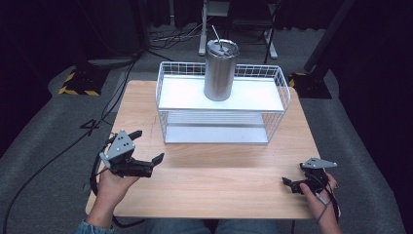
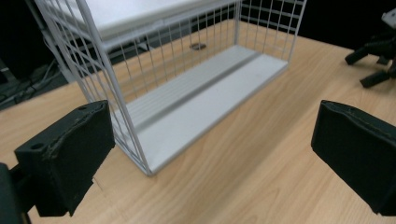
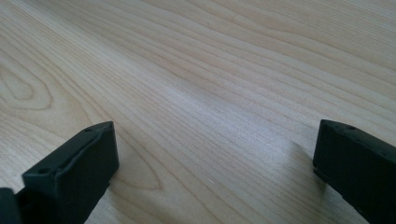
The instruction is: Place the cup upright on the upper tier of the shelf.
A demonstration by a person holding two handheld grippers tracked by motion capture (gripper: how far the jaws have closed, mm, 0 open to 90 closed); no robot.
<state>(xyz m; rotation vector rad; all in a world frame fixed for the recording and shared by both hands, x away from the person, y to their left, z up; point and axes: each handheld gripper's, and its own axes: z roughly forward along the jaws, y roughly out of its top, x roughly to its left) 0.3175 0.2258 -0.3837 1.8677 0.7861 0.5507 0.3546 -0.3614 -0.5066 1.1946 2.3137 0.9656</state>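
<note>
A steel tumbler (image 1: 220, 70) with a lid and a straw stands upright on the top shelf of a white wire rack (image 1: 258, 95) at the back of the wooden table (image 1: 219, 180). My left gripper (image 1: 149, 145) is held above the table's left side, open and holding nothing, and points toward the rack. In the left gripper view its jaws stand wide apart (image 2: 210, 163) in front of the rack's lower shelf (image 2: 196, 102). My right gripper (image 1: 293, 173) rests low near the front right edge. It is open over bare wood (image 3: 215, 172).
The rack's lower shelf (image 1: 216, 132) holds nothing. The right gripper (image 2: 373, 60) appears far off in the left gripper view. Cables, stand bases and dark curtains surround the table on a grey floor (image 1: 44, 126).
</note>
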